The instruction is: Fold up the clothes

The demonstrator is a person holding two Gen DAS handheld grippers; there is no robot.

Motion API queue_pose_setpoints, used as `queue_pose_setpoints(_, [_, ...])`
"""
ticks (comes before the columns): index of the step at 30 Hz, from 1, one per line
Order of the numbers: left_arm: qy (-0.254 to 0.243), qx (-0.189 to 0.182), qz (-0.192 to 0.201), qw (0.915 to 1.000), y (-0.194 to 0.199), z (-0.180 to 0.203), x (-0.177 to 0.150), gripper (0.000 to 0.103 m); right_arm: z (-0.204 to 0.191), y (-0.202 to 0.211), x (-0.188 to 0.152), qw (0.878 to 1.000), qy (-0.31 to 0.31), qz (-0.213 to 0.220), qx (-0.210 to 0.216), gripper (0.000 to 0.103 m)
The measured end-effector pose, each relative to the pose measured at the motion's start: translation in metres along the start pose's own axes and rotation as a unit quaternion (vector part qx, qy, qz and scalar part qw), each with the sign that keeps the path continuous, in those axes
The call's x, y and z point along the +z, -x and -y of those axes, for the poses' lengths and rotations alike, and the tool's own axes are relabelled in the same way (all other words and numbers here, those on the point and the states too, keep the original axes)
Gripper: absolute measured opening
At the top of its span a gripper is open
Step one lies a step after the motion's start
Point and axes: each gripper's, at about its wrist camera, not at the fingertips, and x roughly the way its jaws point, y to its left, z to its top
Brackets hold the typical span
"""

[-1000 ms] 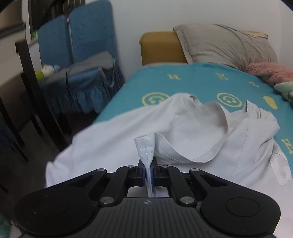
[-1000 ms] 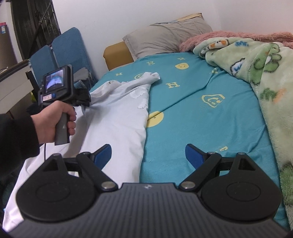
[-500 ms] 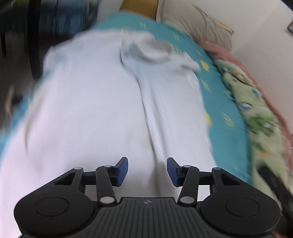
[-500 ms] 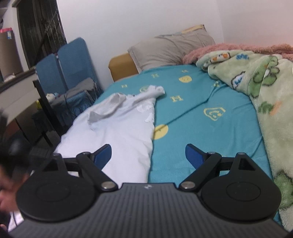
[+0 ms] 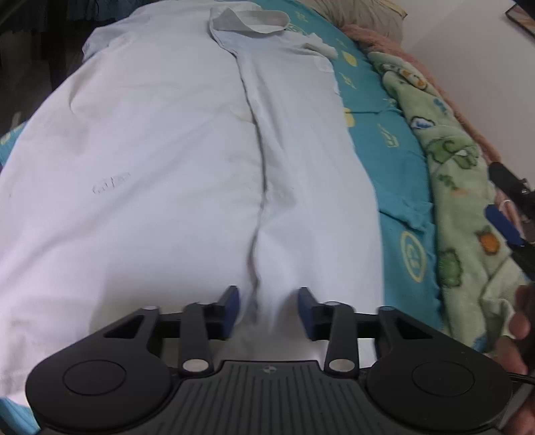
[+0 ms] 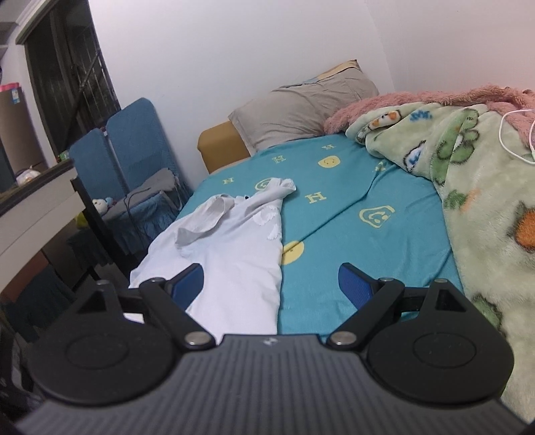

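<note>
Lengthwise along the near-left side of the bed lay the white shirt (image 5: pixel 174 160), spread on the teal sheet (image 5: pixel 394 157) with one long fold ridge running down its middle and its collar (image 5: pixel 249 21) turned over at the far end, toward the grey pillow (image 6: pixel 304 110). Over the shirt's near hem hung the left gripper (image 5: pixel 267 309), pointing steeply down; its jaws had just been narrowing but stood apart, the blue pads either side of the ridge and gripping nothing. Further right, the right gripper (image 6: pixel 271 284) was held above the bed with its jaws spread wide and empty, one pad over the shirt's edge, the other over bare sheet. Beyond the sheet a green cartoon-print blanket (image 6: pixel 474 187) was heaped against the wall side, a pink fleece (image 6: pixel 374 110) behind it. Two blue chairs (image 6: pixel 130 147) stood off the bed's far-left corner.
</note>
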Motion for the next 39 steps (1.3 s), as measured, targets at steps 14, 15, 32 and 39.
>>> queue_pose_setpoints(14, [-0.053, 0.105, 0.065, 0.9910, 0.030, 0.031, -0.028, 0.034, -0.008, 0.013, -0.003, 1.000, 0.014, -0.001, 0.017, 0.089])
queue_pose_setpoints(15, [-0.061, 0.104, 0.079, 0.9895, 0.035, 0.036, -0.025, 0.043, -0.008, 0.015, -0.003, 1.000, 0.014, 0.000, 0.019, 0.089])
queue_pose_setpoints(32, [-0.156, 0.140, 0.255, 0.9440, 0.044, 0.067, 0.056, 0.086, -0.012, -0.038, 0.014, 0.997, -0.005, -0.060, 0.038, 0.057])
queue_pose_setpoints(39, [-0.110, 0.139, 0.271, 0.9459, 0.064, 0.015, 0.073, 0.088, -0.060, -0.169, 0.046, 0.994, 0.010, -0.086, 0.068, 0.056])
